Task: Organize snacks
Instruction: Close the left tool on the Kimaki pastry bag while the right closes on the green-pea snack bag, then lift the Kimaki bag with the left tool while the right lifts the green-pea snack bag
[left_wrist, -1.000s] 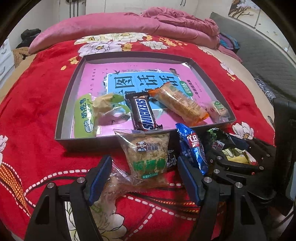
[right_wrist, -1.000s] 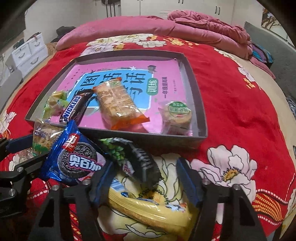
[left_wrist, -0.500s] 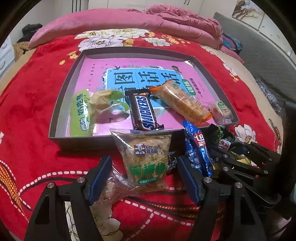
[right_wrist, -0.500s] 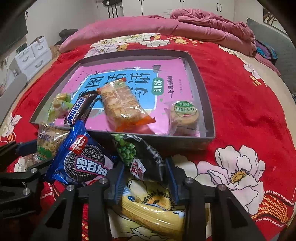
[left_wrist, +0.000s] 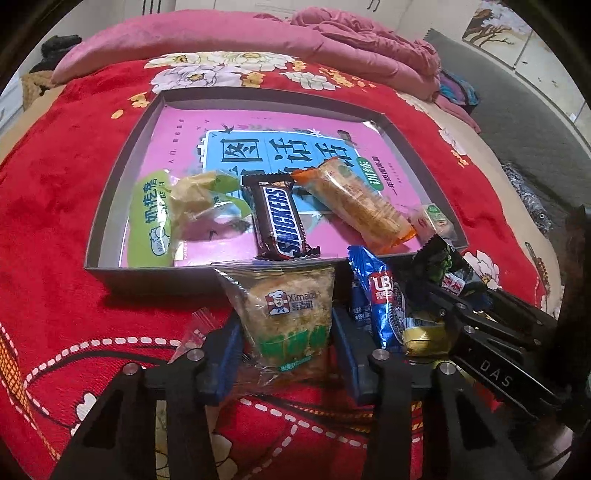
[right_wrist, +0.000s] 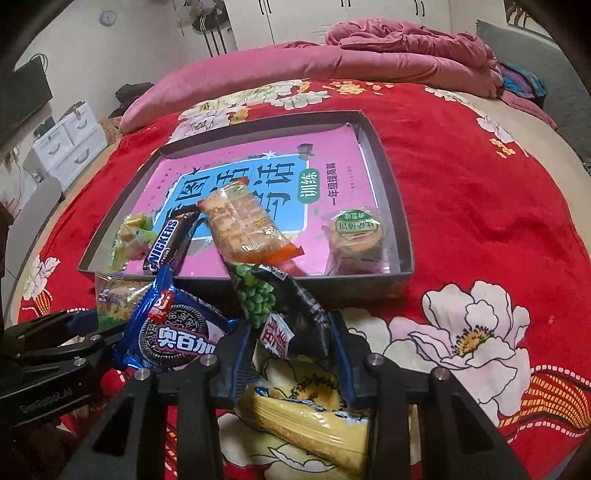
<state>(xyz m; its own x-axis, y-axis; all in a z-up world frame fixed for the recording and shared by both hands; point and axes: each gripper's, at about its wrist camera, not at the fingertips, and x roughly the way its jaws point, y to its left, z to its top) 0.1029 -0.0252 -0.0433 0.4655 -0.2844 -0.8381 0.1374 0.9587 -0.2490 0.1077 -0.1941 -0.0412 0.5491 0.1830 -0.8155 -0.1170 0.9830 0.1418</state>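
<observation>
A grey tray (left_wrist: 110, 206) with a pink book inside lies on the red bedspread; it holds a Snickers bar (left_wrist: 280, 221), a green-wrapped snack (left_wrist: 155, 218), an orange cracker pack (left_wrist: 354, 203) and a round cake (right_wrist: 356, 236). My left gripper (left_wrist: 286, 328) is shut on a clear Ximaizi cake packet (left_wrist: 291, 314) just in front of the tray. My right gripper (right_wrist: 290, 339) is shut on a black green-pea packet (right_wrist: 284, 306). A blue Oreo pack (right_wrist: 173, 332) and a yellow packet (right_wrist: 306, 421) lie beside and under it.
The tray's near wall (right_wrist: 332, 284) stands right ahead of both grippers. Pink quilts (right_wrist: 332, 62) are piled at the bed's far end. White drawers (right_wrist: 66, 147) stand to the left of the bed. A small clear wrapper (left_wrist: 199, 328) lies by my left finger.
Both grippers closed from wide open: the left onto the Ximaizi packet, the right onto the pea packet. Both packets now sit lifted between the fingers.
</observation>
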